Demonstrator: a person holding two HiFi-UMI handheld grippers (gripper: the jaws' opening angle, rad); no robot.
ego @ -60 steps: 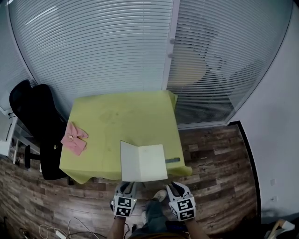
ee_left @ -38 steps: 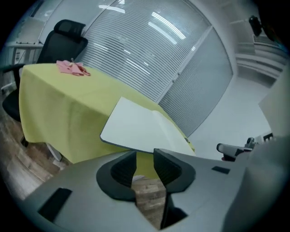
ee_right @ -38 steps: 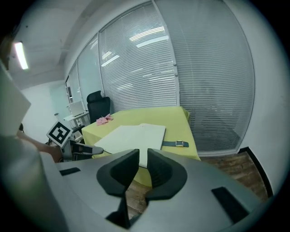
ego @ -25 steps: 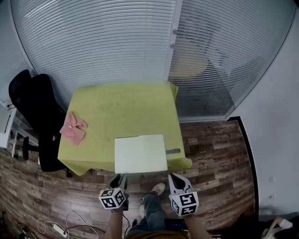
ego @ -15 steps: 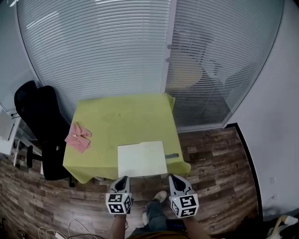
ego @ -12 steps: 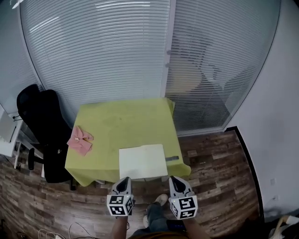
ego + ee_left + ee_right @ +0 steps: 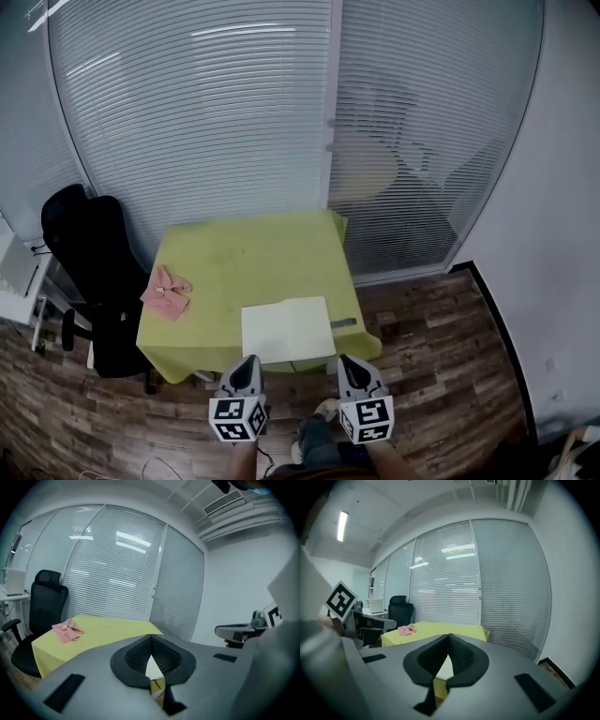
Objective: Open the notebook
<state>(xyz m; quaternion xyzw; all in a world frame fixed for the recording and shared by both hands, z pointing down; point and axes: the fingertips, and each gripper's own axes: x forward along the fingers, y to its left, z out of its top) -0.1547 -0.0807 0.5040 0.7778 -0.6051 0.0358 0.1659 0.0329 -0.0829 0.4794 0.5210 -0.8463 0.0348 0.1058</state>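
Hovering at the bottom of the head view, the left gripper (image 7: pixel 246 364) and right gripper (image 7: pixel 345 362) are held short of the table (image 7: pixel 244 253), both with jaws pressed together and nothing between them. The notebook (image 7: pixel 289 329) is laid flat, white face up, at the table's near edge, lower centre of frame, probably placed there for easy reach. Whether it is open can't be told.

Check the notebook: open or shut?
Open, apparently: the notebook lies flat on the yellow table, showing blank white pages, no cover. The centre fold cannot be made out.
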